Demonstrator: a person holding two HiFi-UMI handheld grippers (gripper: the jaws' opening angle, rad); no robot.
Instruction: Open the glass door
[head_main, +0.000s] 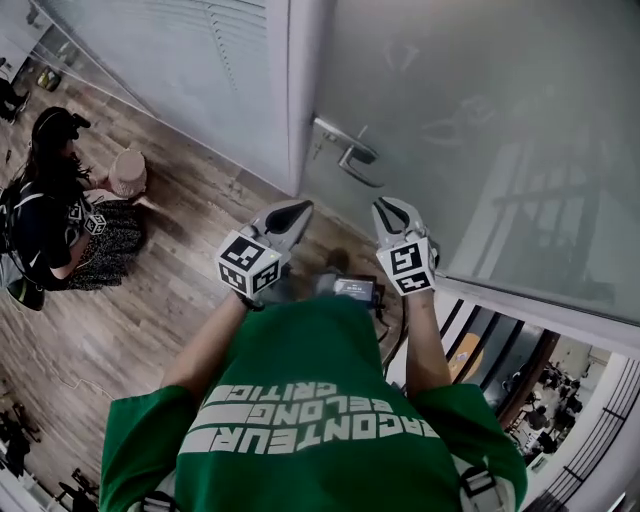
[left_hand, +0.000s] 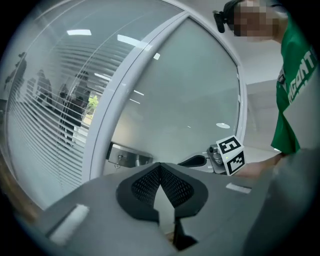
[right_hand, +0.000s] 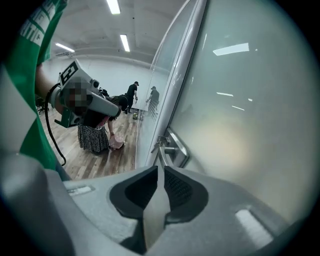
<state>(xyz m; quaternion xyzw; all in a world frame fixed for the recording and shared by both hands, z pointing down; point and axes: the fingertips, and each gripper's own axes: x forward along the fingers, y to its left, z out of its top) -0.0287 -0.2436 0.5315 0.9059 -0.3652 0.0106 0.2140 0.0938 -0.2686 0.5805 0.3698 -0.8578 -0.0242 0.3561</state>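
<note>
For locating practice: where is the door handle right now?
In the head view the door handle sits upper centre on the glass door's left edge, beyond the left hand-held gripper and right hand-held gripper, touching neither.

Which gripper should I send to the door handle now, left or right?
Probably right. In the right gripper view the handle sits straight ahead of the right gripper, jaws slightly apart; the left gripper is shut, with the handle off to its left.

Office-type interior: frosted glass door (head_main: 470, 110), glass partition with blinds (left_hand: 40, 120), wood-plank floor (head_main: 150, 310), ceiling strip lights (right_hand: 114, 7), people (right_hand: 132, 94) standing about.
</note>
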